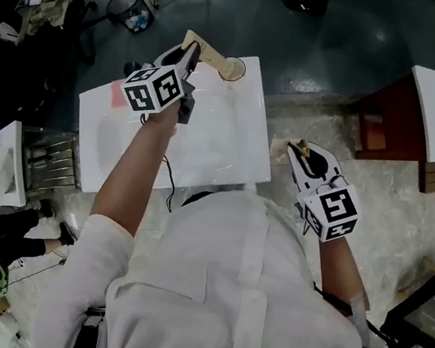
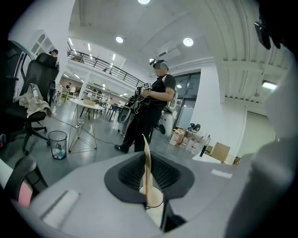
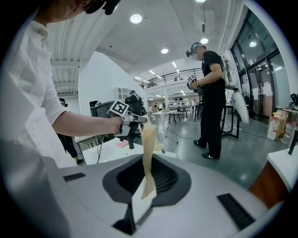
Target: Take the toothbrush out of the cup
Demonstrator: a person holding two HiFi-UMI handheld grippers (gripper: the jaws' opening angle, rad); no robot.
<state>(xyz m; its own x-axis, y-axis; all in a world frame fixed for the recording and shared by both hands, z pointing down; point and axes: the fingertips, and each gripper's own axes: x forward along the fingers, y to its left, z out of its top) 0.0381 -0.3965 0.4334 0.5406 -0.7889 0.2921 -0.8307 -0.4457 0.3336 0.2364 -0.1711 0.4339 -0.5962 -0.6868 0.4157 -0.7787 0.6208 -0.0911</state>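
Looking down over a person in a white shirt, nearest is the right tongs [image 1: 302, 152], held off the right edge of the white rectangular washbasin surface [image 1: 124, 137], close to its near right corner. Its jaws are closed on a pale tan wooden strip [image 3: 148, 153] that stands up from between them; what that strip is cannot be told.

Farther out, the left tongs [image 1: 193, 49] reaches across the surface toward its far edge. Its jaws are clamped on the handle of a slim pale bamboo toothbrush [image 1: 211, 55], gripping it by its thin sides.

In the head view, the toothbrush's long axis runs from the left tongs toward the far right corner, ending at the rim of a small pale round cup [image 1: 233, 69]. The cup stands on the far edge of the surface near that corner, just beyond the tips of the left tongs. In the left gripper view the handle stands nearly upright between the jaws, with the cup's rim directly behind its lower end. Whether the toothbrush's far end is inside the cup or clear of it cannot be told.

The left hand is much nearer the cup, and the right is well apart from it. The lift probably needs to follow the handle's line, up and away from the rim, so the cup is not tipped.
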